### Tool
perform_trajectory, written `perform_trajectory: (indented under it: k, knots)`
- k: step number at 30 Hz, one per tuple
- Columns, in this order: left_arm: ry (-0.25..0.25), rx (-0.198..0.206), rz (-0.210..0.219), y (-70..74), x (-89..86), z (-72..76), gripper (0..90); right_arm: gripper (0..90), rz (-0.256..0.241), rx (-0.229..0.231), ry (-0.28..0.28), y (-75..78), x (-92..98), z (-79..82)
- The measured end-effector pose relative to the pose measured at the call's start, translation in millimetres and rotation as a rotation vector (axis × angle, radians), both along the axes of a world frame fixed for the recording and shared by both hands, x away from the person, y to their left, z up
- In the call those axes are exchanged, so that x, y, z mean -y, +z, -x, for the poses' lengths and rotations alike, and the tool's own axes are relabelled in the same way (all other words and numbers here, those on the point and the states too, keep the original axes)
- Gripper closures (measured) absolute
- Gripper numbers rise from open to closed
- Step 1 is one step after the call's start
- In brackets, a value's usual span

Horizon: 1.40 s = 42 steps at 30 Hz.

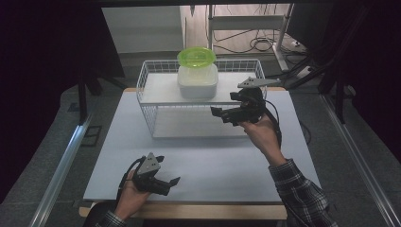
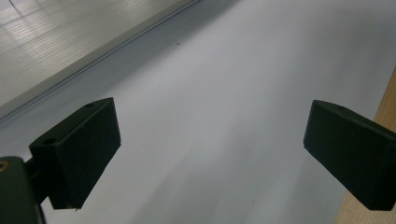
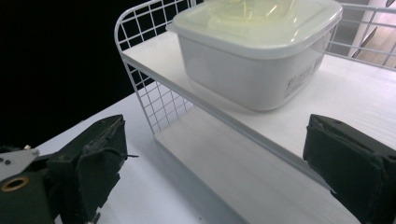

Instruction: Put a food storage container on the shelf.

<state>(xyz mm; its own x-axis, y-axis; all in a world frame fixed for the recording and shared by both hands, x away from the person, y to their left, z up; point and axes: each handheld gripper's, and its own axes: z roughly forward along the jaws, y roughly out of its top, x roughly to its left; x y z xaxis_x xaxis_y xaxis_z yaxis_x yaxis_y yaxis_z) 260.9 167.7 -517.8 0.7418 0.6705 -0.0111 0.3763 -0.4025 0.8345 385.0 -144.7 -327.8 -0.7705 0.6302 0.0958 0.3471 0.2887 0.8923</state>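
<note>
Bare table (image 1: 208, 156) was left in front (lots of room); the wire rack (image 1: 146, 101) and white box (image 1: 197, 81) blocked the back.

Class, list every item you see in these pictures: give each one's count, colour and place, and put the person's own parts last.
Table: one, pale grey-white top with wooden edge, centre of the high view.
Wire shelf rack: one, white, two white boards, far middle of the table.
Food container: one, white with translucent lid, on the rack's upper board.
Green lid: one, translucent lime, on top of the container.
Left gripper: one, black, open, low over the table's near left.
Right gripper: one, black, open, raised before the rack's right end.
Hands: two, in checked sleeves, holding the grippers.
</note>
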Motion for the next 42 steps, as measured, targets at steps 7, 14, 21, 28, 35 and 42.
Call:
perform_trajectory:
  k: [7,14,21,28,35,42]
  knots:
    - [-0.002,0.001,-0.004,0.0,0.1,0.1,3.7,5.9,0.013,0.006,0.011,-12.2,2.8,4.6]
    - [-0.004,0.0,-0.006,-0.3,0.7,0.2,3.7,4.2,0.032,0.024,-0.003,-23.3,6.3,11.5]
    - [-0.005,-0.002,-0.002,-0.9,1.6,0.3,3.7,3.6,0.044,0.049,-0.009,-32.1,9.6,18.5]
    - [-0.005,-0.003,-0.001,-1.2,1.6,0.2,3.7,3.5,0.044,0.045,0.0,-43.8,11.8,22.2]
    - [-0.012,0.001,-0.003,-1.2,1.7,0.4,3.7,3.3,0.044,0.026,0.006,-56.5,15.2,25.2]
    - [-0.014,0.0,-0.002,-1.2,2.1,0.6,3.7,3.0,0.039,0.026,0.021,-63.5,14.3,31.5]
